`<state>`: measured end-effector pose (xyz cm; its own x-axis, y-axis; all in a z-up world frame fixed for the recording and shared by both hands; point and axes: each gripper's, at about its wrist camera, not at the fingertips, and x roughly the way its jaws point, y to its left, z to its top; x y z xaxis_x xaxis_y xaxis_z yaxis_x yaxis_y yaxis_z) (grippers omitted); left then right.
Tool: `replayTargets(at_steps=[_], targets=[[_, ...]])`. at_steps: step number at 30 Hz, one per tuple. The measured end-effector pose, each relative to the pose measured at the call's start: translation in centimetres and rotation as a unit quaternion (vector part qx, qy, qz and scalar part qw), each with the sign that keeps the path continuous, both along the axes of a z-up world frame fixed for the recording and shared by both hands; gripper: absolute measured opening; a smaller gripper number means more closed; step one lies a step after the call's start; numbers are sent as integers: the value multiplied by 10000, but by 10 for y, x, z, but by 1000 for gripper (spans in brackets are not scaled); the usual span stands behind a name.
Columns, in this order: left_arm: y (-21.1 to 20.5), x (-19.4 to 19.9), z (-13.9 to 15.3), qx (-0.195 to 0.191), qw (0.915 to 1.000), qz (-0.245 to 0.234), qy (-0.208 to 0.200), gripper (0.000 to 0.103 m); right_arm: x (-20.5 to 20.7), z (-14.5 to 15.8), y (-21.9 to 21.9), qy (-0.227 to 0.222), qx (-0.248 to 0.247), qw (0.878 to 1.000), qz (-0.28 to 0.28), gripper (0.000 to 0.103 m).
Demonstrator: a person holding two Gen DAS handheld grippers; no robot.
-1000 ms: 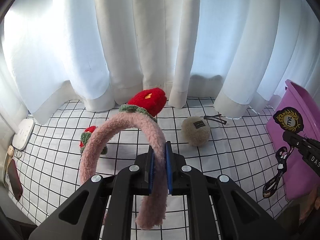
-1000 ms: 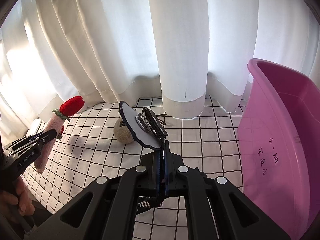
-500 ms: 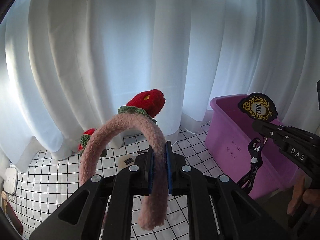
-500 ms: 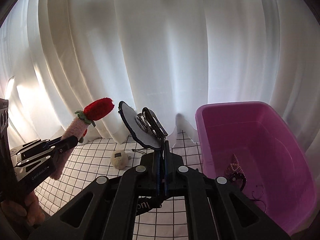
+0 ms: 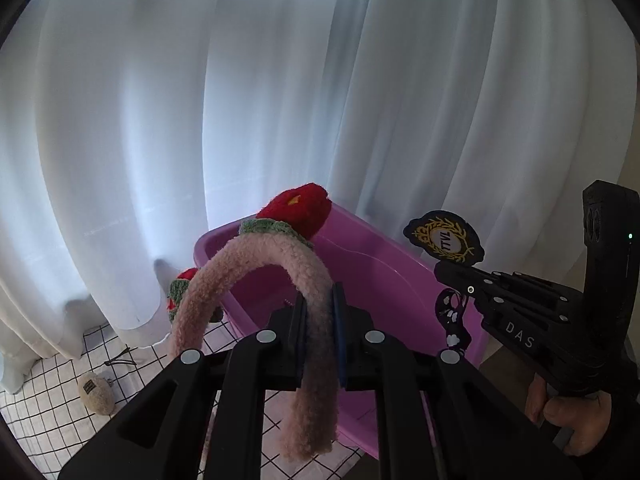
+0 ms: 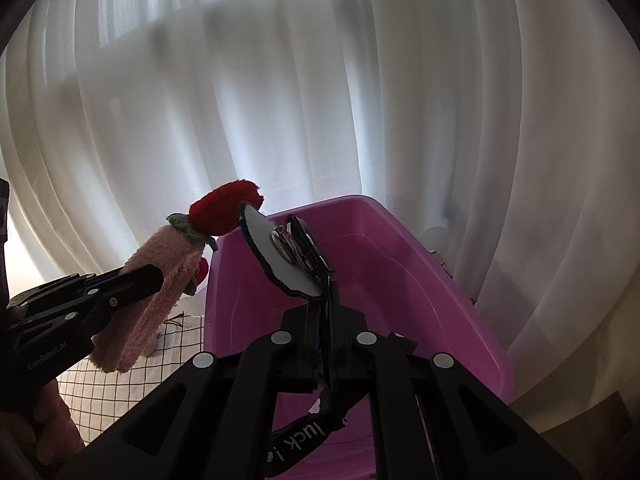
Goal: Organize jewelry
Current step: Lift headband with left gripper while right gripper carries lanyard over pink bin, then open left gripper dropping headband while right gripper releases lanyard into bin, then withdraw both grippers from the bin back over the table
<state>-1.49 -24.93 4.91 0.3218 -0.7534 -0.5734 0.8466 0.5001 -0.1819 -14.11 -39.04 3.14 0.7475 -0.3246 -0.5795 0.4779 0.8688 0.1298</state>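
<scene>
While the left tongs (image 5: pixel 319 336) clamp a pink headband (image 5: pixel 256 280) before the purple bin (image 5: pixel 384 276), the right tongs (image 6: pixel 325 344) pinch a badge keychain (image 6: pixel 280 256) above that bin's near rim

A fuzzy pale-pink headband (image 5: pixel 256 264) is showing off a knitted red flower (image 5: pixel 298 210) with green trim, glowing against the glossy purple plastic tub (image 5: pixel 384 276). A black oval patch (image 5: pixel 444 240) is flashing gold laurel embroidery, while sheer white curtains (image 5: pixel 280 100) are hanging over a white cloth with a black grid (image 5: pixel 48 404).
</scene>
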Motion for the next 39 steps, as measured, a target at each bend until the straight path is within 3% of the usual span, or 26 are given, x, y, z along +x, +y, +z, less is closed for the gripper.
replayTargets(at_steps=[6,16,18,19,20,21,22,24,25,26,27,32,39], targets=[[-62,8,-19,304,9992,-141,225,12,13,-33,-32,355,356,9987,-82,4],[-118,35,-74,1080,9914,-157,718,13,31,-66,-57,716,652,9953,-28,4],[-122,39,-81,1189,9889,-172,876,14,32,-67,-53,915,714,9932,15,16],[-121,38,-85,1198,9882,-167,937,16,32,-69,-53,991,742,9923,21,37],[-121,38,-86,1201,9882,-152,942,21,33,-69,-53,1025,752,9919,13,56],[-121,39,-86,1209,9884,-146,905,30,32,-69,-52,1023,732,9921,-10,61],[-124,42,-89,1213,9886,-164,876,33,31,-68,-52,1034,676,9923,-60,62],[-122,43,-87,1215,9896,-114,763,58,31,-66,-51,1081,567,9924,-144,64],[-120,43,-84,1190,9905,-72,691,65,29,-64,-51,1057,578,9926,-134,65],[-117,41,-80,1148,9914,-35,635,80,27,-63,-52,1009,604,9930,-132,65],[-114,40,-76,1078,9924,4,589,86,24,-61,-52,958,621,9933,-146,65],[-97,37,-56,876,9952,211,381,97,14,-49,-54,689,700,9950,-155,65],[-71,42,-38,612,9961,549,315,97,3,-30,-44,357,663,9971,-132,67]])
